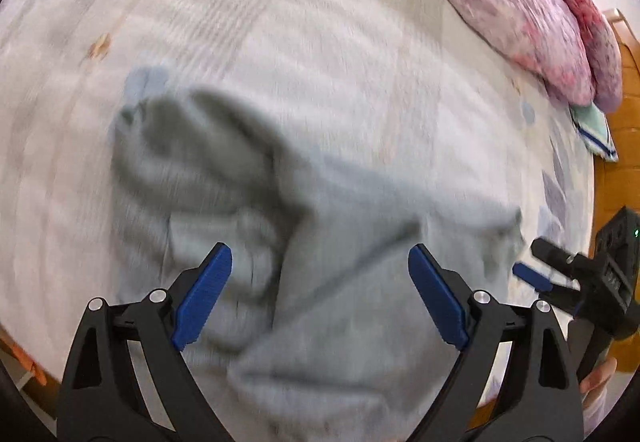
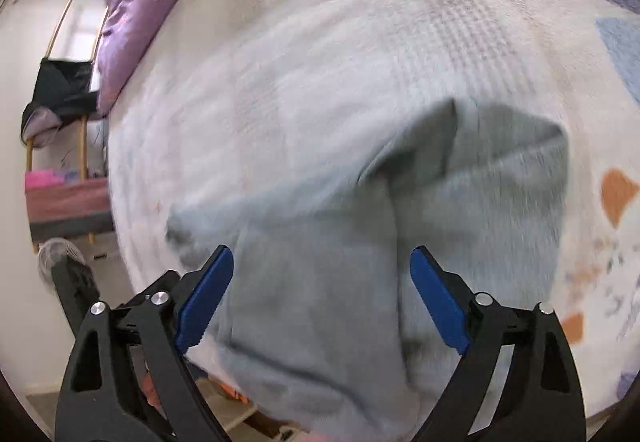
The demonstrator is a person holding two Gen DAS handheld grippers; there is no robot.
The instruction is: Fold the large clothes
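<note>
A large pale grey-green garment (image 1: 328,226) lies rumpled on the bed, partly folded over itself with a darker fold at its left end. My left gripper (image 1: 320,262) hovers above it, open, with nothing between its blue pads. In the right wrist view the same garment (image 2: 360,242) lies near the bed's front edge, and my right gripper (image 2: 322,266) stands open above it, holding nothing. The right gripper (image 1: 540,266) also shows at the right edge of the left wrist view, just past the garment's right end. Both views are motion-blurred.
The bed (image 1: 280,21) has a pale patterned cover. A pink and purple quilt (image 1: 520,1) is bunched at its far side, with a small teal cloth (image 1: 596,133) beside it. A wooden floor (image 1: 624,101), a fan (image 2: 60,254) and a draped chair (image 2: 60,93) stand off the bed.
</note>
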